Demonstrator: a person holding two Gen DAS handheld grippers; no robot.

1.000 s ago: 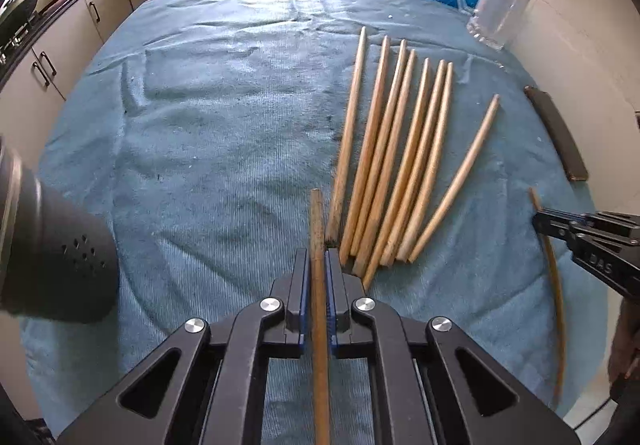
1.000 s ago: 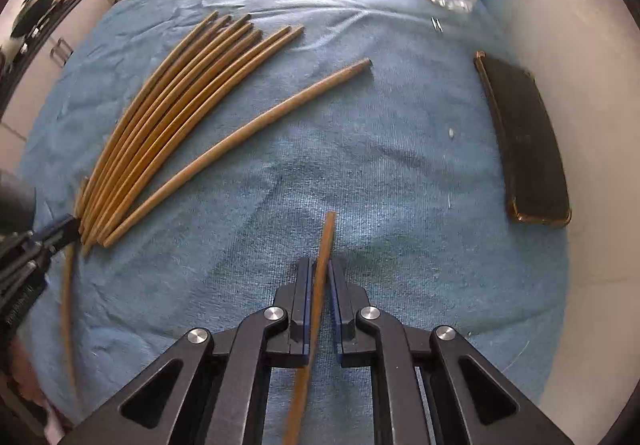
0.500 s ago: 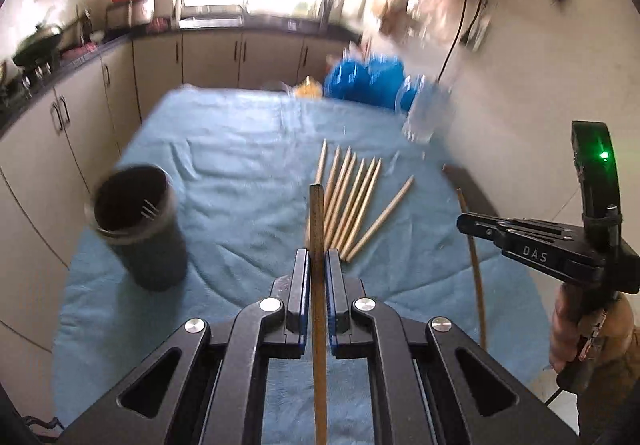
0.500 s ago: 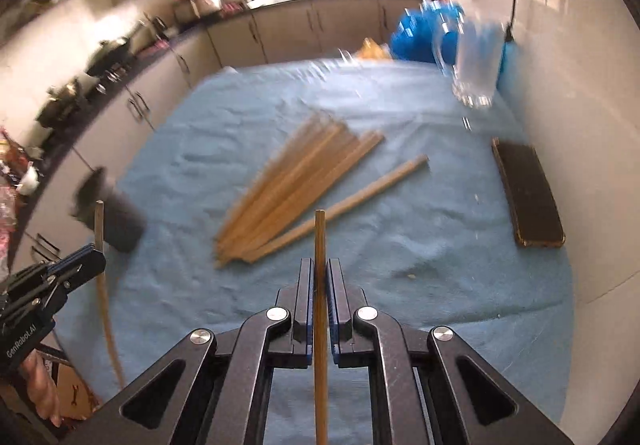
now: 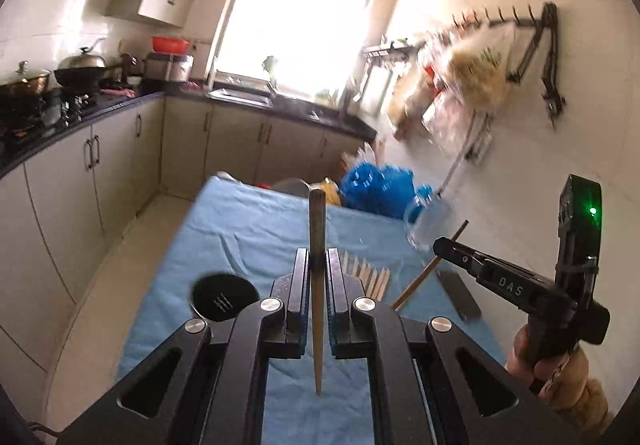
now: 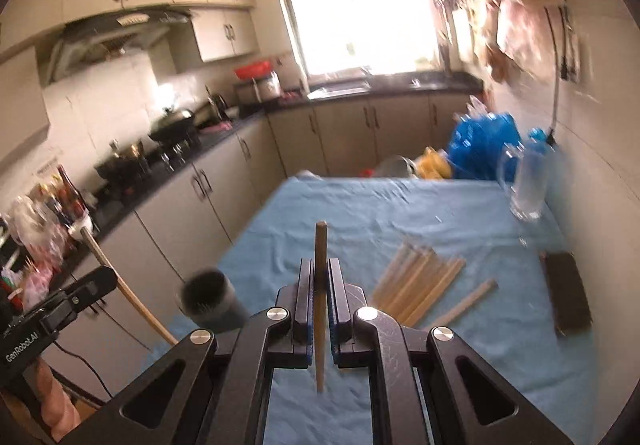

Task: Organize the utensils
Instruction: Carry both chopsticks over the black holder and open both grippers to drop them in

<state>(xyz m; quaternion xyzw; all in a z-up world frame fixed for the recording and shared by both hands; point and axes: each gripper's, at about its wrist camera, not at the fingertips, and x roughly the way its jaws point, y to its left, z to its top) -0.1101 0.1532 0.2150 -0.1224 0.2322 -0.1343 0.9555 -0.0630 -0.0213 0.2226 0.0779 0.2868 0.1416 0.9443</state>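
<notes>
My left gripper (image 5: 317, 265) is shut on a wooden chopstick (image 5: 317, 285), held upright above the blue cloth. My right gripper (image 6: 319, 273) is shut on another chopstick (image 6: 319, 297), also upright. Each gripper shows in the other's view: the right gripper (image 5: 444, 247) with its stick (image 5: 428, 271), the left gripper (image 6: 100, 279) with its stick (image 6: 124, 287). A black utensil holder (image 5: 224, 299) stands on the cloth at the left, also in the right wrist view (image 6: 208, 299). Several chopsticks (image 6: 420, 285) lie in a row on the cloth, partly hidden in the left wrist view (image 5: 368, 275).
A glass mug (image 6: 528, 185) stands at the table's far right by the wall. A dark flat case (image 6: 566, 293) lies along the right edge. Blue bags (image 6: 484, 145) sit at the far end. Kitchen cabinets (image 5: 80, 181) run along the left.
Both grippers have risen off the cloth and tilted up, each carrying its chopstick. The views now look across the kitchen instead of down at the table.
</notes>
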